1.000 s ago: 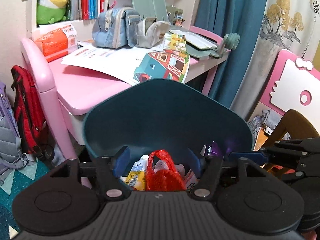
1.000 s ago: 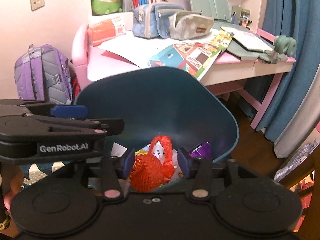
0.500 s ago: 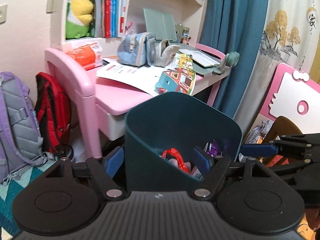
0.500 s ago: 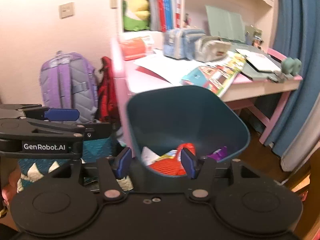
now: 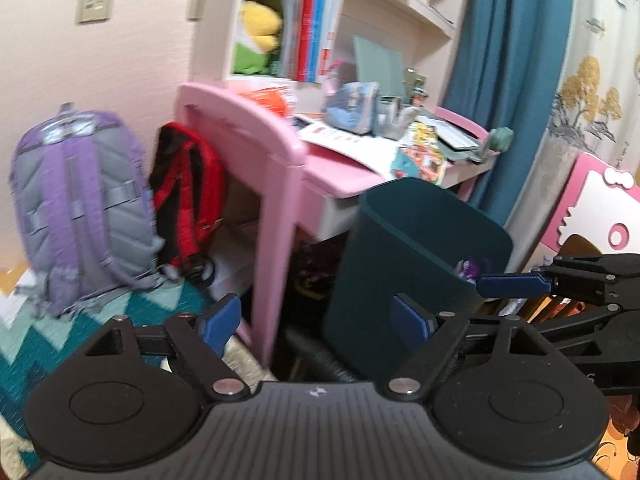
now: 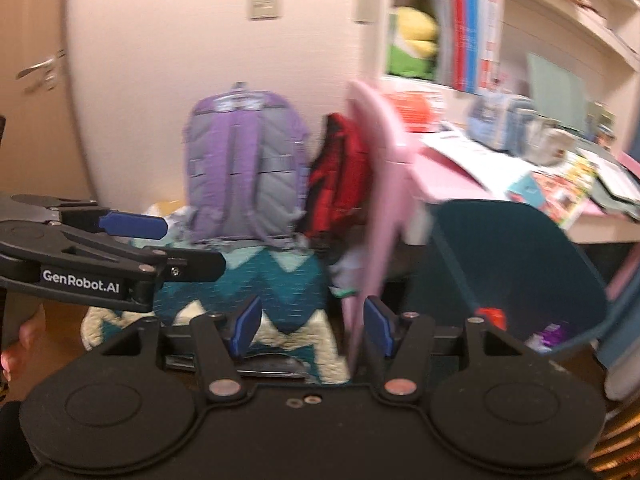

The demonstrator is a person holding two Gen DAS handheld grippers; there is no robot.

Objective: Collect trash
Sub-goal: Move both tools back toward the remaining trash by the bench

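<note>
A child's room in a home is shown: a pink desk (image 5: 344,176) with papers, shelves (image 5: 404,4) with books and a plush toy (image 5: 256,36), and school backpacks (image 5: 80,208) beside it.

Left hand-held gripper (image 5: 318,320): jaws apart, just been opening, nothing between the pads; pointed forward and downward; right hand-held gripper (image 6: 310,328): jaws apart, just been opening, nothing gripped; both held side by side, close together.

right wrist view smeared with motion blur, book spines (image 6: 466,36) unreadable | bin (image 5: 404,256) wall hides most of the trash | desk (image 6: 400,160) cut off at right edge
</note>
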